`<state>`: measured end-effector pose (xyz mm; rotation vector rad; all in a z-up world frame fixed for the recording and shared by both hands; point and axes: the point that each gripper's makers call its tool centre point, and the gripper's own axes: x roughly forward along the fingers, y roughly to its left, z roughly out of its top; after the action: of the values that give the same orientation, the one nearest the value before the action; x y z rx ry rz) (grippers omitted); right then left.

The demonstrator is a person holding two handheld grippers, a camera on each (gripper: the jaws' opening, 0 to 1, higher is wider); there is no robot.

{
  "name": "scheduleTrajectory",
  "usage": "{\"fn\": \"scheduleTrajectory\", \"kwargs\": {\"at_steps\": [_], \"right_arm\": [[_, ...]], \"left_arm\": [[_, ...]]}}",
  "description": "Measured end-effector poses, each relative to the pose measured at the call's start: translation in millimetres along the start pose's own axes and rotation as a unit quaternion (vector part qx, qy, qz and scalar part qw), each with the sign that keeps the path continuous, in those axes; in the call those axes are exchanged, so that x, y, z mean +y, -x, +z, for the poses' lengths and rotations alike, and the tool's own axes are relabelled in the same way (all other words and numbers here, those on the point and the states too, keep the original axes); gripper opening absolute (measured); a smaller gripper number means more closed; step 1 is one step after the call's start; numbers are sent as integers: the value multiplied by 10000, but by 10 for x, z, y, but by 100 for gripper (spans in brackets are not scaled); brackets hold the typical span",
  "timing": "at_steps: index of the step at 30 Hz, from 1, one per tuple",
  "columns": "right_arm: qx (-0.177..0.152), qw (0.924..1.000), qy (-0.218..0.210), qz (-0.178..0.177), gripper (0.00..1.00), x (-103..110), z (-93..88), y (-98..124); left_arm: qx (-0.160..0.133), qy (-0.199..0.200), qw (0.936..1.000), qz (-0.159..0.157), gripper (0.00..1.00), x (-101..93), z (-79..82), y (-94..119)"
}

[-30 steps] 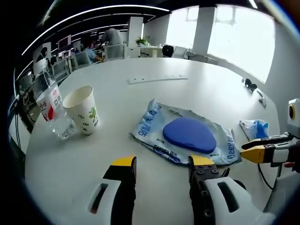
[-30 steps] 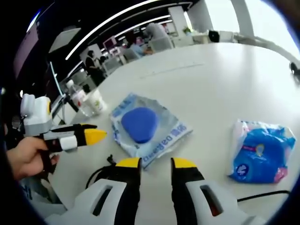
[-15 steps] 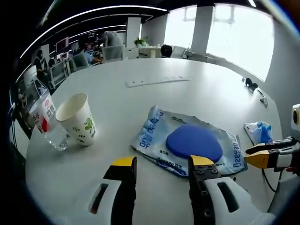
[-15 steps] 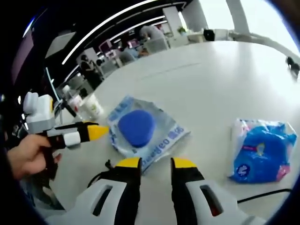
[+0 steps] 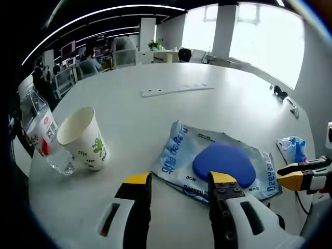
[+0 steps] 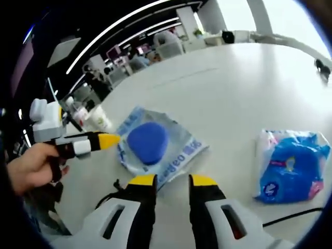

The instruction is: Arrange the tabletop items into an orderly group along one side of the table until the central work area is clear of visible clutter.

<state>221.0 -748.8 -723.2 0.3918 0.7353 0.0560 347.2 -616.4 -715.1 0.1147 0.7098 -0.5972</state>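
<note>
Left tongs (image 5: 176,181), parted and empty, sit just short of the blue-pad packet (image 5: 220,162) lying mid-counter (image 5: 155,111), long axis across their reach; right tongs (image 6: 174,180), likewise parted and empty, hover slightly farther off.

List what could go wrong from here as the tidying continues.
1. The paper cup stands right beside the water bottle near the table edge; a nudge could tip either off.
2. The flat clear packet could slide instead of lifting when the left gripper closes.
3. The black cable beside the blue bag could snag.
</note>
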Motion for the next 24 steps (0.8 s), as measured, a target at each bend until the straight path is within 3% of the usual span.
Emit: {"fn": "scheduleTrajectory", "kwargs": {"at_steps": [17, 24], "right_arm": [[-3, 9999, -133, -60, 20, -48, 31, -72], [-48, 9996, -255, -87, 19, -73, 41, -104]], "left_arm": [[-6, -136, 9999, -46, 42, 50, 167, -194], [-48, -210, 9996, -176, 35, 7, 244, -284]]}}
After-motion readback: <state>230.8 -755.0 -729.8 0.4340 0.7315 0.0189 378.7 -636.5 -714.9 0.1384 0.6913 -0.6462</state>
